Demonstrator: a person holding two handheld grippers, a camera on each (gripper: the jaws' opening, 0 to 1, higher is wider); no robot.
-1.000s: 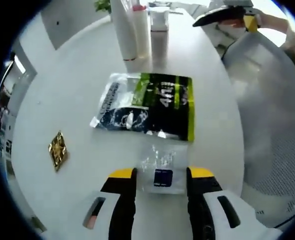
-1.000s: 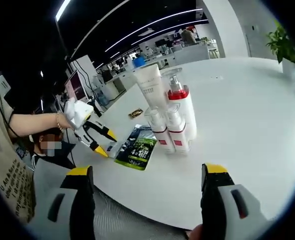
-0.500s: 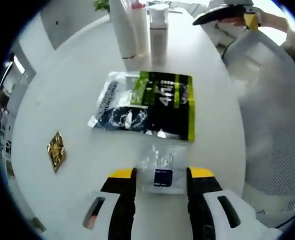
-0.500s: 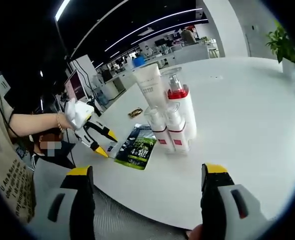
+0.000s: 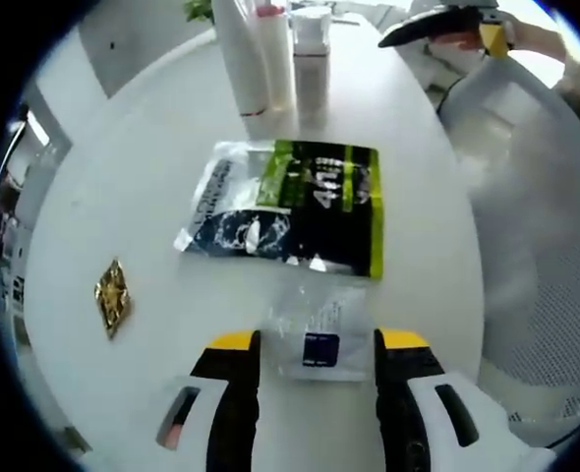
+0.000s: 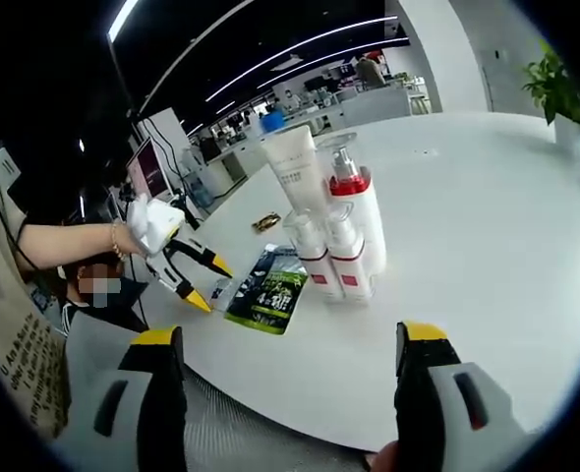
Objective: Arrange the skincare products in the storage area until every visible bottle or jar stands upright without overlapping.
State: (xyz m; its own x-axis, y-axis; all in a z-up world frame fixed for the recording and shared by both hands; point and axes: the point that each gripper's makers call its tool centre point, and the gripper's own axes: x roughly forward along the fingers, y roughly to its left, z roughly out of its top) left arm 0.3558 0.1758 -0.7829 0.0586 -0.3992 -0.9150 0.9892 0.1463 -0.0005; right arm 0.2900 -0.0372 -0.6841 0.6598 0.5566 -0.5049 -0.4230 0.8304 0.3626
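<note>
Left tongs (image 5: 317, 344): jaws parted, low over the white worktop (image 5: 123, 177), straddling a small clear sachet (image 5: 319, 334) with a dark blue label. Sachet flat on the worktop, lying between the yellow tips; contact with either jaw cannot be told. Just beyond the sachet: a black-and-green pouch (image 5: 300, 206), flat, silver at one end. Off to the pouch's side, well apart: a small gold packet (image 5: 112, 295), flat. At the far end of the worktop: a group of bottles (image 5: 270, 59), all upright, close together.

Right tongs (image 6: 285, 344): jaws wide apart, nothing between them, held off the worktop edge, well apart from the bottles. In the right gripper view: two small pump bottles (image 6: 334, 256) with red bands in front, a taller red-collared pump bottle (image 6: 361, 211) behind, a white tube (image 6: 295, 167) standing beside it. All four upright, touching or nearly so. Pouch near the bottles, toward the worktop edge. Left tongs seen beside the pouch, held by a hand (image 6: 150, 224) in a white glove. Potted plant (image 6: 555, 88) at the far side of the worktop.
</note>
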